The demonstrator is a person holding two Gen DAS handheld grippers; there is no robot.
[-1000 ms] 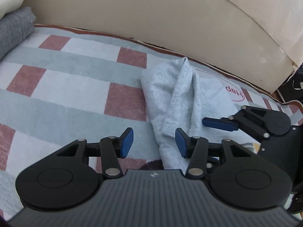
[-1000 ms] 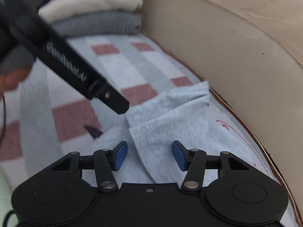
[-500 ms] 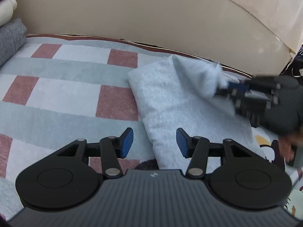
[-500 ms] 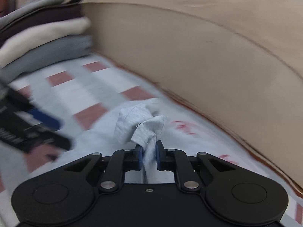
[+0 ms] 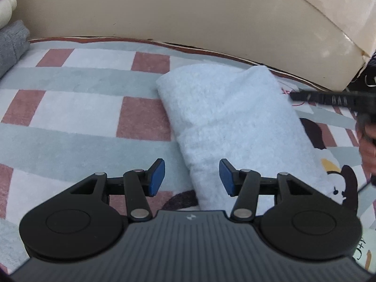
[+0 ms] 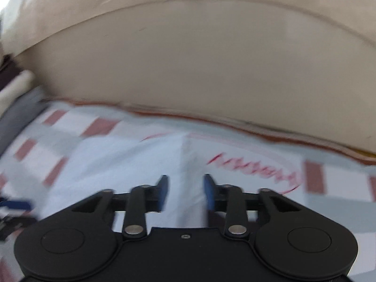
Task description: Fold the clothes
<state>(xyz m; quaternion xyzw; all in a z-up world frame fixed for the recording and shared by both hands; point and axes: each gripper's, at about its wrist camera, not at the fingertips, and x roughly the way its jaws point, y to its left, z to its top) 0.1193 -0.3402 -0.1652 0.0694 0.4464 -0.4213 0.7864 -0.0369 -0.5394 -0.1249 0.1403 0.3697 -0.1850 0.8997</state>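
Note:
A pale blue garment point(image 5: 235, 122) lies folded flat in an oblong on the checked blanket point(image 5: 77, 108). My left gripper point(image 5: 192, 177) stands open at the garment's near left edge, nothing between its blue pads. In the left wrist view the right gripper's black body point(image 5: 333, 99) shows blurred at the garment's far right corner, a hand point(image 5: 369, 145) behind it. The right wrist view is motion-blurred: my right gripper point(image 6: 185, 192) is open over the pale blue garment point(image 6: 131, 162), its jaws apart and empty.
A beige padded headboard point(image 5: 188, 16) curves along the back edge of the blanket. A stack of folded clothes, grey point(image 5: 11, 44) under cream, sits at the far left. Red lettering point(image 6: 256, 166) marks the blanket to the right of the garment.
My right gripper, shut on a bunch of the garment half a second ago, has let go and opened. The raised flap now lies flat. The left gripper stayed open.

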